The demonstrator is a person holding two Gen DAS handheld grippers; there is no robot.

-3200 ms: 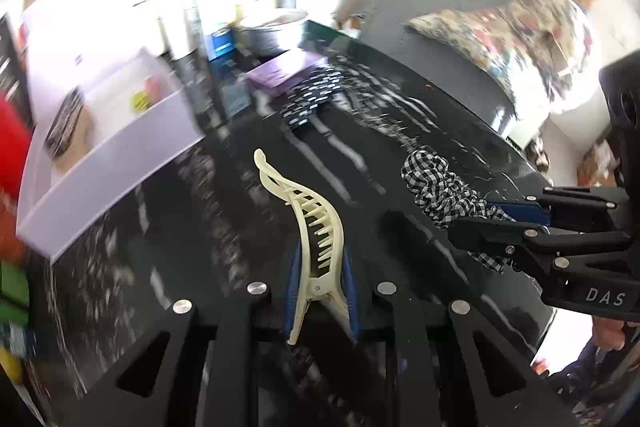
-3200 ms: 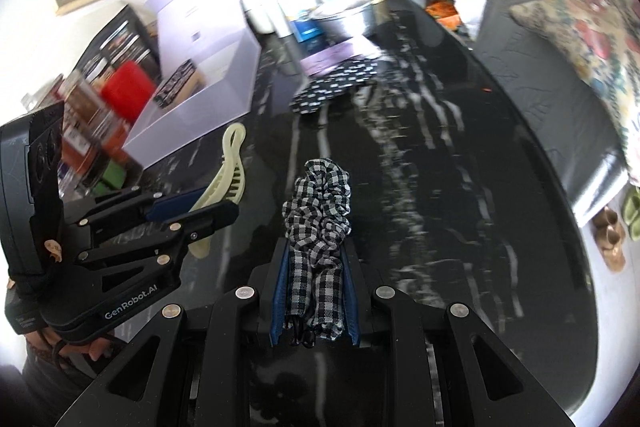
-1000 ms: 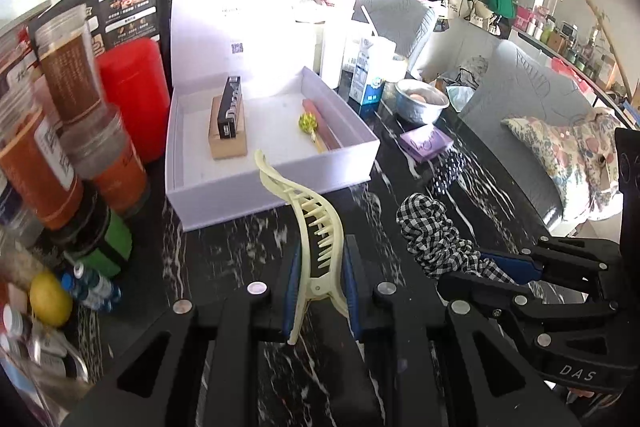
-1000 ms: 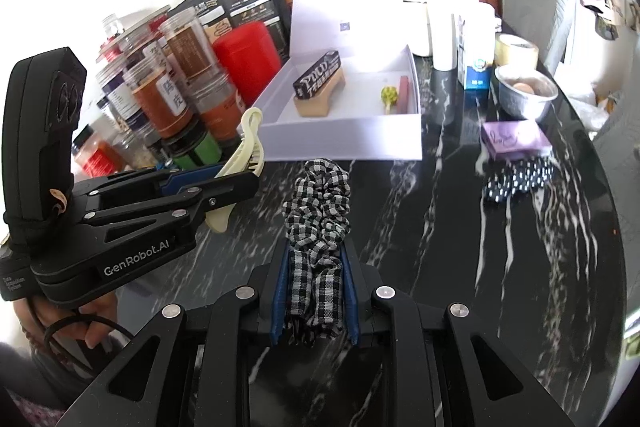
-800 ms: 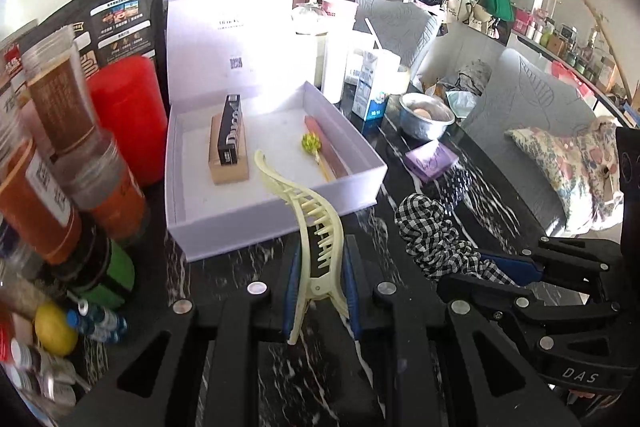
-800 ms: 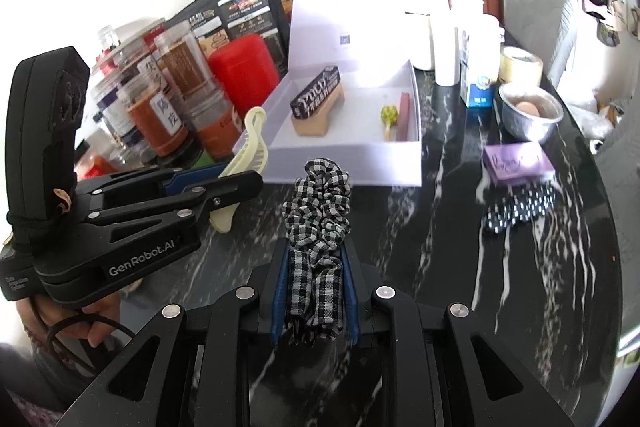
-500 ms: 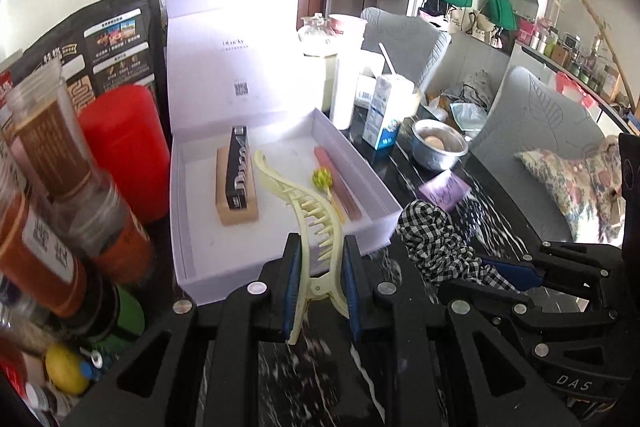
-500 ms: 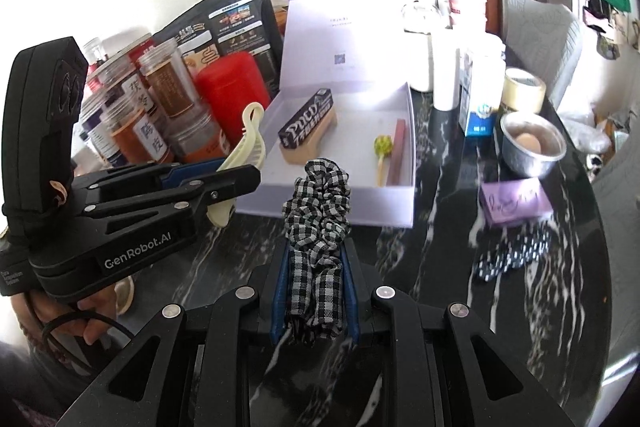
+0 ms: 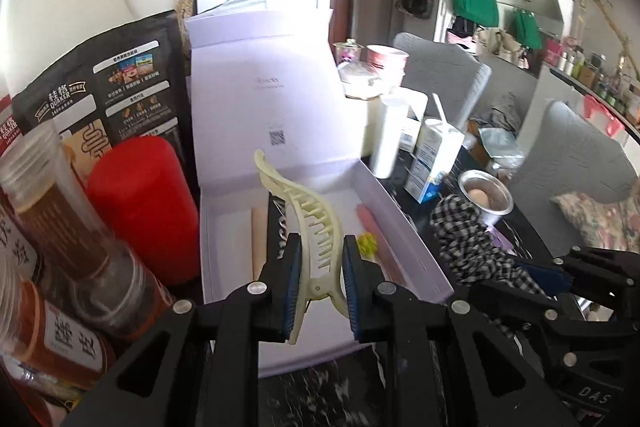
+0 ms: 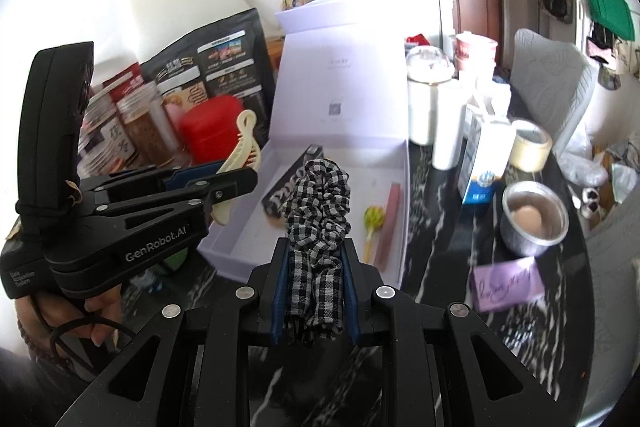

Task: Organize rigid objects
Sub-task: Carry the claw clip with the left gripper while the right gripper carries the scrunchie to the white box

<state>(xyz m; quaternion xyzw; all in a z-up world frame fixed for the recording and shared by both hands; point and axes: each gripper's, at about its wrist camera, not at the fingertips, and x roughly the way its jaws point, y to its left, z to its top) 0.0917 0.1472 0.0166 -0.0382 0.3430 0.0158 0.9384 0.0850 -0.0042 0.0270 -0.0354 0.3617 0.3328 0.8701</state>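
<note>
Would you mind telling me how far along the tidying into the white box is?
Done: a brush, a pink stick and a small green-headed item lie in the white box. In hand: the left hand-held gripper grips the hair claw; the right hand-held gripper grips the checkered scrunchie. Left: releasing both.

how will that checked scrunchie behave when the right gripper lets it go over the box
Probably limp: the checked scrunchie bunches in soft folds between the right gripper fingers. It looks light, so it should land softly in the white box and is unlikely to roll.
</note>
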